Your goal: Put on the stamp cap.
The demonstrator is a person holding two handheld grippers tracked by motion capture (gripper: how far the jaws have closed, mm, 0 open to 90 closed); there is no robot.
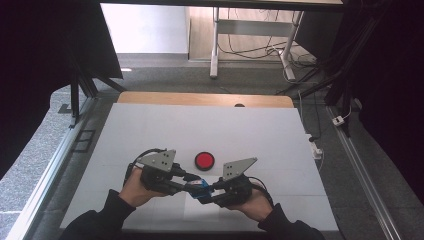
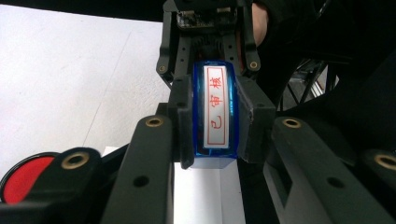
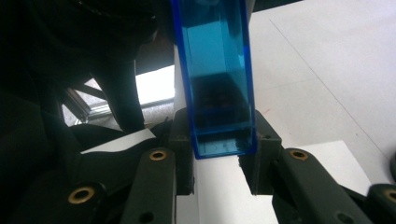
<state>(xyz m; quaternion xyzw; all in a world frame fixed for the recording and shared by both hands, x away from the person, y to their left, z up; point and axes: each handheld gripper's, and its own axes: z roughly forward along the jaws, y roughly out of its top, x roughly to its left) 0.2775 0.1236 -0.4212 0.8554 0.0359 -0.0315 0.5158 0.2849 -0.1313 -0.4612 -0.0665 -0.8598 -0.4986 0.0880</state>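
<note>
A small translucent blue plastic stamp (image 2: 215, 114), rectangular with a white face lettered in red, hangs between 2 hand-held grippers above a white paper sheet (image 1: 200, 207) on the pale matte surface (image 1: 150, 130). The left hand-held gripper (image 1: 186, 181) and right hand-held gripper (image 1: 214, 192) both clench it. A round red ink pad (image 1: 204, 160) lies nearby. The glossy plastic could likely slip if either pull is uneven.

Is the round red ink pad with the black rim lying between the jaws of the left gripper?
No. In the high view the round red ink pad lies apart on the white table, while the left gripper holds a blue transparent stamp.
</note>
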